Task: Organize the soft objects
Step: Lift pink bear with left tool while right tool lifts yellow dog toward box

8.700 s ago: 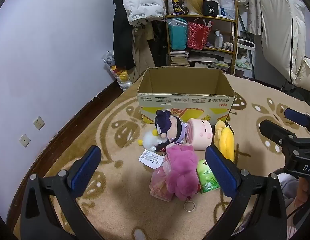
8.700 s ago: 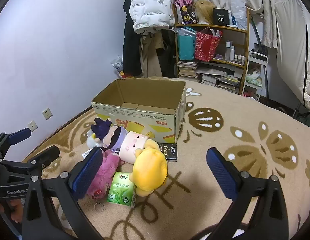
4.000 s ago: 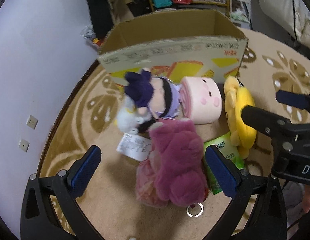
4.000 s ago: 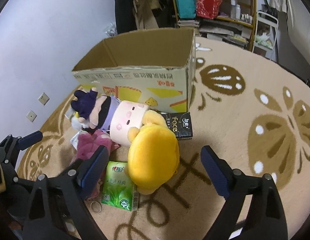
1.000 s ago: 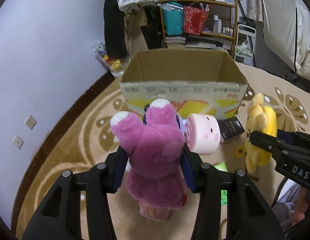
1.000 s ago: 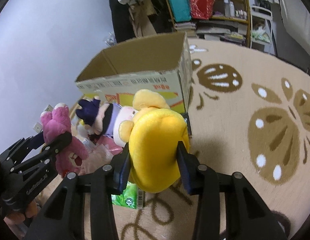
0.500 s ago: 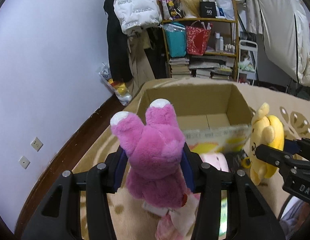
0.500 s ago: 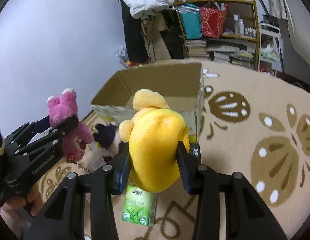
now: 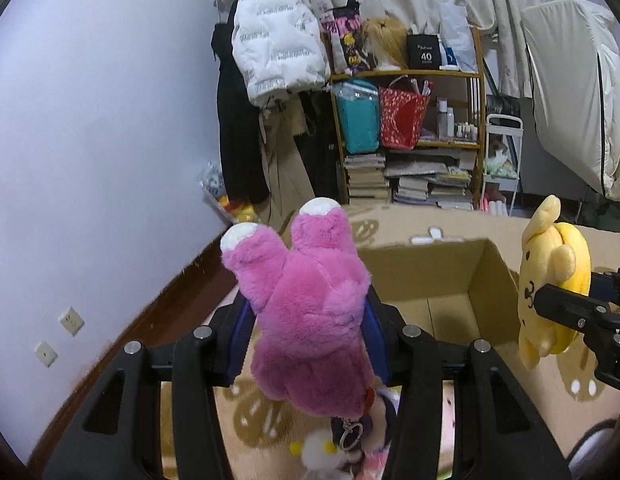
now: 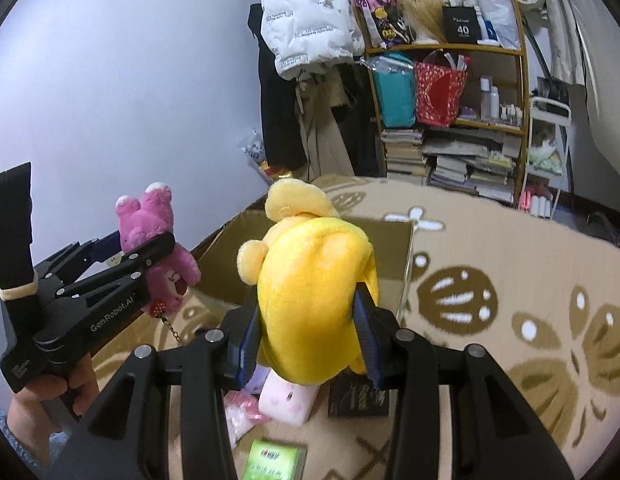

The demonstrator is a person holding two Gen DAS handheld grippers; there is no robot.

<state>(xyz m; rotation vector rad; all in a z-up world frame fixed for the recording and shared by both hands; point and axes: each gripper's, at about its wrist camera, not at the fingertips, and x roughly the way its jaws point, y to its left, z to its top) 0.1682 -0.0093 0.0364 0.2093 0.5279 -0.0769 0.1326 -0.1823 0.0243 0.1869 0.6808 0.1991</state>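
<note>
1. The pink plush bear (image 9: 310, 320) is fluffy, with white-tipped feet pointing up; it hangs upside down in the air, pinched at the body, a keyring chain dangling from its head end.
2. The yellow plush dog (image 10: 310, 304) is round and smooth, with a pale floppy ear; it is held up off the rug, squeezed at its sides.
3. The cardboard box (image 9: 450, 276) stands open and looks empty on the patterned rug (image 10: 510, 280), beyond both toys.
</note>
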